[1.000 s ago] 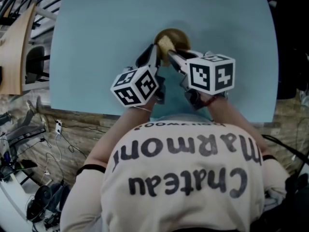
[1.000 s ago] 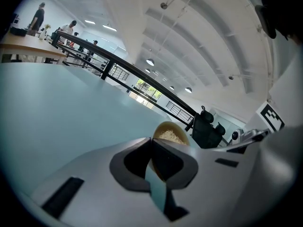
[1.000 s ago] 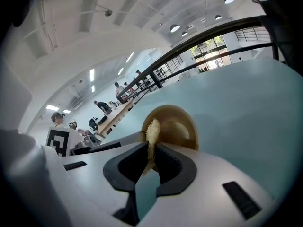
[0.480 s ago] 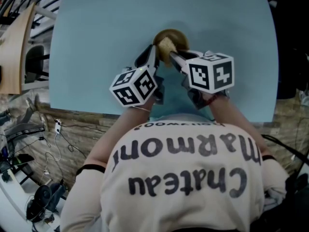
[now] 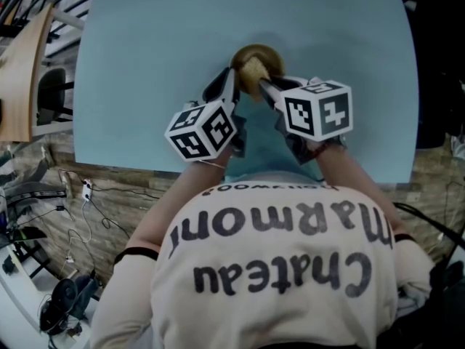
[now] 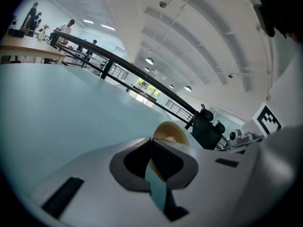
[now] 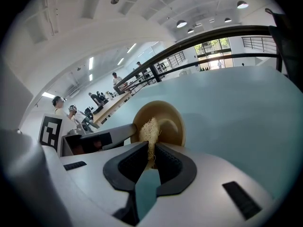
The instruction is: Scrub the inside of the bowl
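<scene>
A small tan bowl (image 5: 266,52) stands on the light blue table (image 5: 145,64), tipped toward me. My left gripper (image 5: 231,76) is shut on the bowl's near left rim; in the left gripper view the bowl (image 6: 171,132) rises just past the closed jaws (image 6: 151,144). Coming in from the right, my right gripper (image 5: 262,85) is shut on a pale fibrous scrubber (image 5: 253,68). The scrubber (image 7: 150,129) stands up from the jaws (image 7: 152,151) and its tip lies inside the bowl (image 7: 169,122), against the inner wall.
The table's near edge (image 5: 145,169) runs just under my hands. A wooden desk (image 5: 22,78) stands off to the left, and cables and gear (image 5: 58,267) lie on the floor at lower left. Bare tabletop surrounds the bowl.
The scrubber has shifted slightly to the right inside the bowl as my right gripper rolled a little. The left gripper and the bowl have stayed put.
</scene>
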Demonstrator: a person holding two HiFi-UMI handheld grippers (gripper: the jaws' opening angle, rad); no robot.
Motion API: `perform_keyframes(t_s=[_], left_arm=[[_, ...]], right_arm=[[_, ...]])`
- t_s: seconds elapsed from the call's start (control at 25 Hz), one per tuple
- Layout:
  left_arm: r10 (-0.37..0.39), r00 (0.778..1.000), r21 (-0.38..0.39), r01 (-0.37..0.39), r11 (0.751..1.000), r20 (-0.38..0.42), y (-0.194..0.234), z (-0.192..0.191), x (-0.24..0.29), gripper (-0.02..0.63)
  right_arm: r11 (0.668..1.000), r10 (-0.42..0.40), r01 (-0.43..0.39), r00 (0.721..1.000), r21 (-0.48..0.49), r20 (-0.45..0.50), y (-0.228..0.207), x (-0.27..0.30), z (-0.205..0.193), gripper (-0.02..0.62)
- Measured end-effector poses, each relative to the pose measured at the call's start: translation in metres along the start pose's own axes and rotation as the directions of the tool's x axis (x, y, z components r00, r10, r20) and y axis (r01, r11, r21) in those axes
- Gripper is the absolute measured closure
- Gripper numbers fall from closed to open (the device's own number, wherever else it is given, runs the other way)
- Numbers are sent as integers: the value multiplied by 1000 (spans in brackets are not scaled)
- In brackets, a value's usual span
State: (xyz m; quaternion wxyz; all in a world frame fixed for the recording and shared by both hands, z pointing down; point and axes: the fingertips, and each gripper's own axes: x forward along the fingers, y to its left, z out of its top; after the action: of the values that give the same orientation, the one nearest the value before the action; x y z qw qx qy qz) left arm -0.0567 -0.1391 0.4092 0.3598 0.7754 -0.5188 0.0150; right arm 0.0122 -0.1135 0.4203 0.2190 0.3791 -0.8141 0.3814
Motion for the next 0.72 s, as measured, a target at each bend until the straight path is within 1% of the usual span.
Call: perform_keyframes(t_s=[0.28,0.4,0.72], left_arm=[[-1,1000,22,2,1000,-11,1,-4,-1,597],[0,1000,26,0,1000,-14,1,-4,-2,597],[1,1000,32,0,999,-23,0,-7,-3,597]], right_arm=[[999,-24,23,999,-26,-31,-8,0,-8,532],[999,-28,27,999,-25,-41,-10,0,-11,532],[997,-42,39,997,-60,-57,-14,-1,-14,532]])
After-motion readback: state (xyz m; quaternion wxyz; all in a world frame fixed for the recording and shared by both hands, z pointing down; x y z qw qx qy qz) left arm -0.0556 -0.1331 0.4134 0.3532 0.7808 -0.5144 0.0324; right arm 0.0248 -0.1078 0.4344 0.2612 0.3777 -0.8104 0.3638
